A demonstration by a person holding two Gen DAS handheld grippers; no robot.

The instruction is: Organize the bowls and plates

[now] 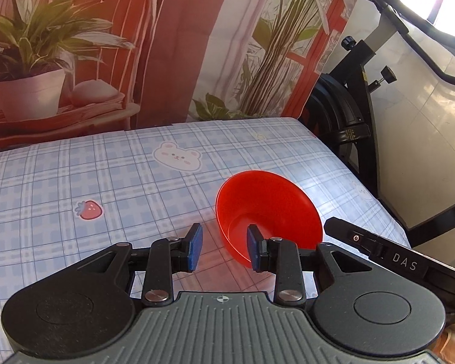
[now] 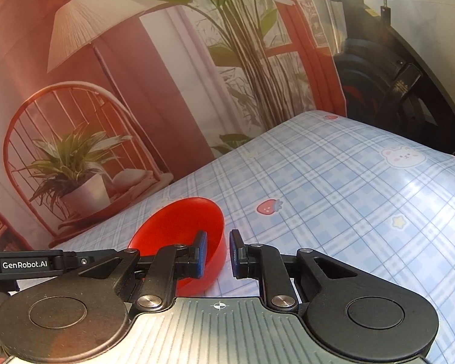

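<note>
A red plastic bowl sits tilted on the blue plaid tablecloth. In the left wrist view my left gripper is open, its jaws straddling the bowl's near-left rim, one pad inside the bowl and one outside. In the right wrist view the same red bowl is at lower centre. My right gripper is open astride the bowl's right wall, left pad inside, right pad outside. Neither pad visibly presses the wall. The other gripper's black body shows at the right of the left wrist view.
The table's right edge is close to the bowl. Beyond it stands a black exercise bike. A printed backdrop with plants and a chair hangs along the table's far edge. No plates are in view.
</note>
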